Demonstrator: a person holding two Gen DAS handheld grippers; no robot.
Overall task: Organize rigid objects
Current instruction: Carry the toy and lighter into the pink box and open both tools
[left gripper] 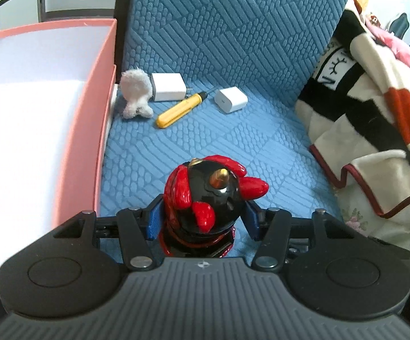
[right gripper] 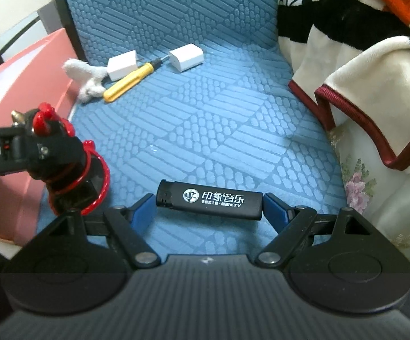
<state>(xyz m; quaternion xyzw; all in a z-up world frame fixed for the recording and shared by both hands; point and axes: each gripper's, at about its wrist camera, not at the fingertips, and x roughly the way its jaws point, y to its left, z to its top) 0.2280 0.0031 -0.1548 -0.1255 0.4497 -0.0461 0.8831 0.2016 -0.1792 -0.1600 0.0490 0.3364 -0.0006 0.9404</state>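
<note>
My left gripper (left gripper: pixel 203 216) is shut on a glossy black and red figurine (left gripper: pixel 205 198) with gold horns, held above the blue seat. The figurine also shows in the right wrist view (right gripper: pixel 63 155), beside the pink box. My right gripper (right gripper: pixel 209 201) is shut on a black lighter (right gripper: pixel 209 199) with white print, gripped end to end just above the seat. At the back lie a yellow screwdriver (left gripper: pixel 178 109), two white chargers (left gripper: pixel 167 86) (left gripper: pixel 231 99) and a small white plush toy (left gripper: pixel 134 93).
A pink box (left gripper: pixel 91 130) with a white inside stands on the left, against the blue quilted seat cushion (left gripper: pixel 219 141). A cream, black and red blanket (left gripper: pixel 375 113) is piled on the right.
</note>
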